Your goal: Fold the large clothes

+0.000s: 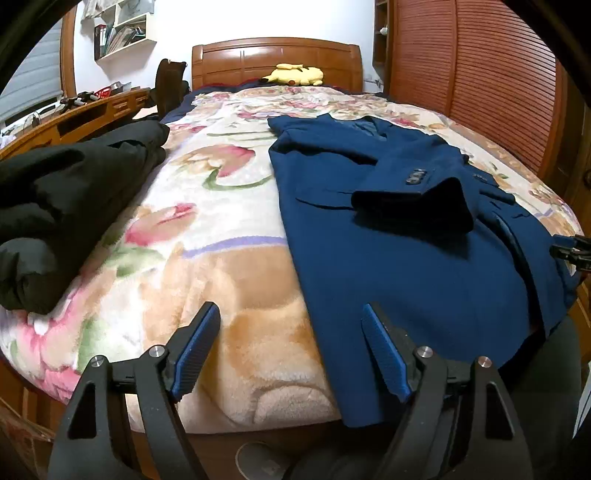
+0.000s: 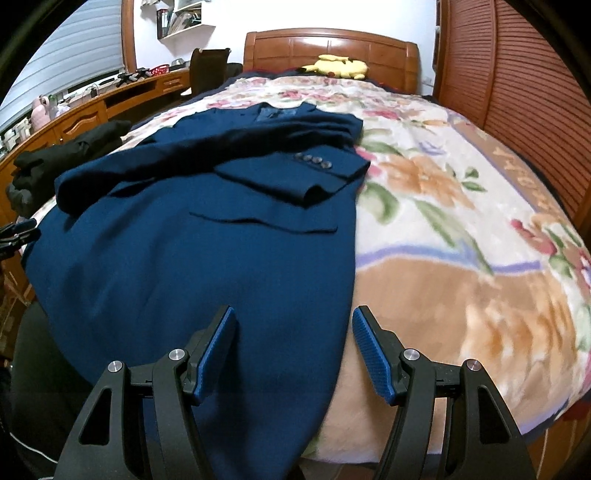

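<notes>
blue coat (image 2: pixel 192 266) flat, under right tool (image 2: pixel 293 317)

Floral blanket (image 1: pixel 229 258); yellow plush toy (image 1: pixel 295 75) by wooden headboard (image 1: pixel 277 59); wall shelf (image 1: pixel 125 33).

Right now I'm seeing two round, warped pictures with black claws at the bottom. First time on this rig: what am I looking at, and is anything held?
Each picture comes from a fisheye camera on a hand-held two-finger gripper, looking forward along its fingers. The left gripper shows in one view, the right gripper in the other. Both are open and hold nothing. Ahead lies a bed with a floral blanket. On it lies a blue coat, its sleeves folded across the front. A black garment lies to the left, and a yellow plush toy by the headboard.
</notes>
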{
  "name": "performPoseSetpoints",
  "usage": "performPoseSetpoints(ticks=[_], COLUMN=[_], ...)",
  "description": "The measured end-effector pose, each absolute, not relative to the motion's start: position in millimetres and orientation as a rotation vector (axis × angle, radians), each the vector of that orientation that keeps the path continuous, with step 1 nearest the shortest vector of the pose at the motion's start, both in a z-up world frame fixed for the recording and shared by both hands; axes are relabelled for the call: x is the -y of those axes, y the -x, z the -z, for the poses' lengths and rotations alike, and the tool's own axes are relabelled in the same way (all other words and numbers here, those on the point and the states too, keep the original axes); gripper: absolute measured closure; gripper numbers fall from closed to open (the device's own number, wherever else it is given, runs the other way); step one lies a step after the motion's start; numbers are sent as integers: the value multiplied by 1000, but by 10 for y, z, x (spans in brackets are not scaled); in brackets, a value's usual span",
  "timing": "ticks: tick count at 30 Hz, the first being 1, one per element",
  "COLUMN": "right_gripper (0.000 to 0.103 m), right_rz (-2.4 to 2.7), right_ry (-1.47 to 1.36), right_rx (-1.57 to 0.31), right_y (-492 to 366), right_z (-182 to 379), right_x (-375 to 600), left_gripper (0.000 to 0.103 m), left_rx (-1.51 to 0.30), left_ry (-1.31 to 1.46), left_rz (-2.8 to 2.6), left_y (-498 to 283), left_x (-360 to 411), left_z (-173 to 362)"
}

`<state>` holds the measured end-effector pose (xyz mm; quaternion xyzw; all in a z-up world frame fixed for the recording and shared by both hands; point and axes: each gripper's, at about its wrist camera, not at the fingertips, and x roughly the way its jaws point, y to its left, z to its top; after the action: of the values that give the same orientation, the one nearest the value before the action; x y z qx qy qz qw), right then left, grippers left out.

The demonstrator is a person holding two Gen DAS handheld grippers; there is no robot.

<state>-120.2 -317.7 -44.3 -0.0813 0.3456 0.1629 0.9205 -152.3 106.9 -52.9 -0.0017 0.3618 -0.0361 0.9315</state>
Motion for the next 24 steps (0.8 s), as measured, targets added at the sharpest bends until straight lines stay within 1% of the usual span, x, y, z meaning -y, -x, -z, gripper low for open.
performPoseSetpoints(ticks=[3, 4, 5, 7, 8, 9, 10, 12, 13, 14, 16, 17, 18, 19, 22, 24], right_gripper=[35, 35, 35, 35, 35, 35, 35, 36, 41, 45, 64, 69, 78, 90, 96, 97], right_rz=[-334, -333, -335, -338, -339, -342, -343, -342, -347, -355, -375, -373, -375, -380, -383, -381], right_ry=[164, 162, 159, 159, 160, 160, 158, 158, 161, 168, 173, 182, 189, 190, 177, 180], right_rx=[-711, -712, -714, -717, -717, -717, -717, -715, -715, -713, -703, -698, -694, -687, -667, -636], right_y=[1246, 1263, 1281, 1328, 1344, 1356, 1362, 1364, 1374, 1380, 1388, 1399, 1398, 1402, 1408, 1439], right_z=[459, 465, 470, 493, 503, 514, 521, 528, 528, 524, 514, 508, 506, 496, 453, 406], right_x=[3196, 3209, 3224, 3240, 3242, 3243, 3244, 3224, 3201, 3177, 3139, 3124, 3115, 3114, 3136, 3135], left_gripper=[33, 38, 40, 51, 54, 61, 76, 86, 95, 96, 98, 99, 100, 100, 100, 100], left_rx=[-739, -737, -737, -737, -738, -739, -739, -748, -744, -742, -722, -708, -683, -666, -611, -575], left_ry=[-1, -2, -2, 5, 11, 18, 23, 31, 18, 12, 12, 7, 4, 6, 4, 6], left_rz=[91, 100, 107, 120, 131, 146, 165, 194, 187, 189, 191, 192, 190, 191, 189, 187], left_y=[1574, 1595, 1612, 1639, 1652, 1664, 1667, 1663, 1660, 1661, 1677, 1694, 1723, 1742, 1795, 1806], left_x=[-1023, -1003, -988, -971, -963, -946, -932, -889, -862, -851, -831, -817, -803, -802, -783, -785], left_z=[537, 537, 539, 541, 542, 544, 544, 531, 503, 478, 393, 338, 257, 198, -14, -156])
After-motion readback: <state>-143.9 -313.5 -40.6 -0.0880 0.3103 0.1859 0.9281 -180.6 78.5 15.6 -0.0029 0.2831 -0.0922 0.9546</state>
